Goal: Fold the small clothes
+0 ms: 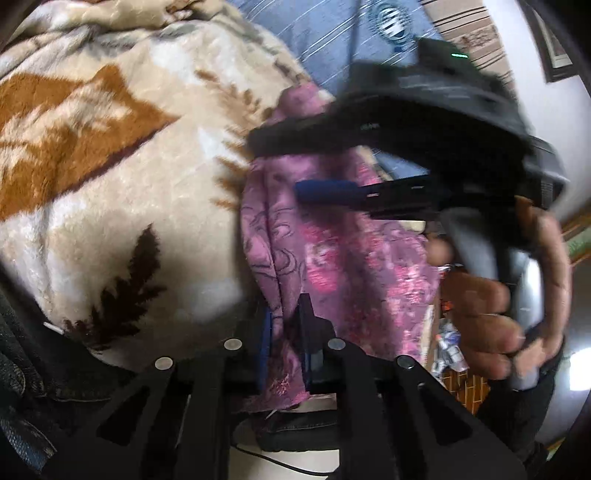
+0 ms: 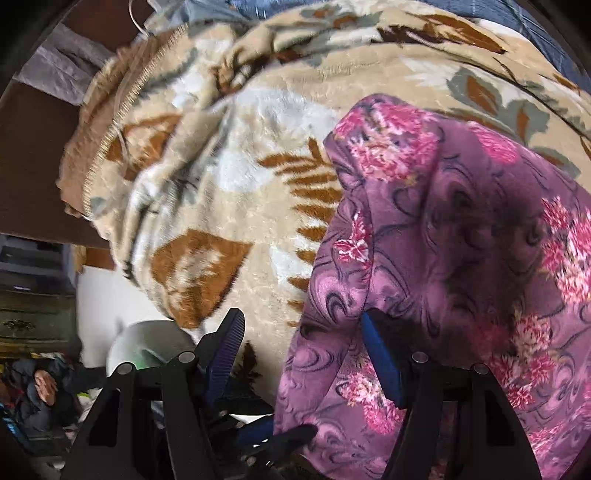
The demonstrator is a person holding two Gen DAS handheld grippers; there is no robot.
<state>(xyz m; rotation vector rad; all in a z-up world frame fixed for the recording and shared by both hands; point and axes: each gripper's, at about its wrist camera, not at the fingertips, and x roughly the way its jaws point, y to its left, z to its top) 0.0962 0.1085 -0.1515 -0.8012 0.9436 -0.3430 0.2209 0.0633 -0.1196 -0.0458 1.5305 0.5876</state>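
Observation:
A purple cloth with pink flowers (image 1: 332,251) hangs over a cream and brown leaf-pattern blanket (image 1: 110,184). My left gripper (image 1: 286,332) is shut on the cloth's lower edge, fabric bunched between its blue pads. In the left wrist view my right gripper (image 1: 280,166) is held by a hand (image 1: 491,314) over the cloth's upper part, jaws apart, one blue-padded finger (image 1: 325,192) across the fabric. In the right wrist view the cloth (image 2: 461,240) fills the right side. My right gripper (image 2: 301,332) is open, its right finger (image 2: 380,362) against the cloth's edge, its left finger (image 2: 225,350) over the blanket.
The blanket (image 2: 240,166) covers a bed with a blue striped sheet (image 1: 325,33) at the far side. A dark wooden board (image 2: 40,166) stands at the left. A white round object (image 2: 147,343) and floor clutter (image 2: 44,391) lie below the bed edge.

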